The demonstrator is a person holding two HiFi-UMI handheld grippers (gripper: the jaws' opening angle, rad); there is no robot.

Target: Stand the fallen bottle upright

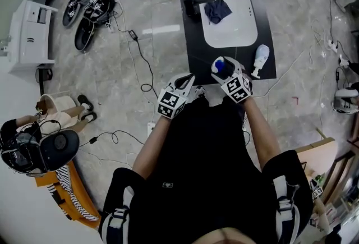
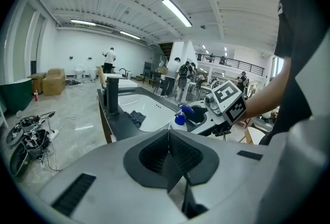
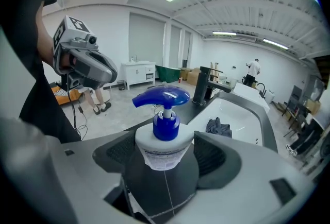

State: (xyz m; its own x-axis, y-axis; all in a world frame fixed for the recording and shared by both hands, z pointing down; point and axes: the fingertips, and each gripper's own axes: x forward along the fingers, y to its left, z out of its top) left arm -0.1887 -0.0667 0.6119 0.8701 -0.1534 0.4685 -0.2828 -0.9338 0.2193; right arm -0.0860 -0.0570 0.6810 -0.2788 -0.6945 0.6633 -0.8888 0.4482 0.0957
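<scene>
Closest to you, your left gripper [image 1: 188, 81] is empty, its jaws pressed flat together with nothing between them. It hangs just short of the near edge of a black counter [image 1: 193, 41]. Just to its right, your right gripper [image 1: 226, 70] is pinching the bottle [image 3: 164, 145], a white pump bottle with a blue pump head [image 3: 161, 97]. The jaws clamp the white body from both sides just under the blue collar. The pump end sticks out past the jaw tips, pointing up and away from you. The bottle is over the counter's near edge, right of centre. No view shows whether its base touches the surface. A little farther right, near the counter's front right corner, is a second white bottle [image 1: 261, 59]. Whether it stands or lies cannot be made out. Beyond the grippers a white sink [image 1: 235, 35] is set into the counter, with a dark cloth [image 1: 217, 10] lying in the basin. A black faucet [image 1: 196, 0] stands at the sink's left side. Cables [image 1: 137, 46] trail over the grey floor [image 1: 157, 13] to the left of the counter
</scene>
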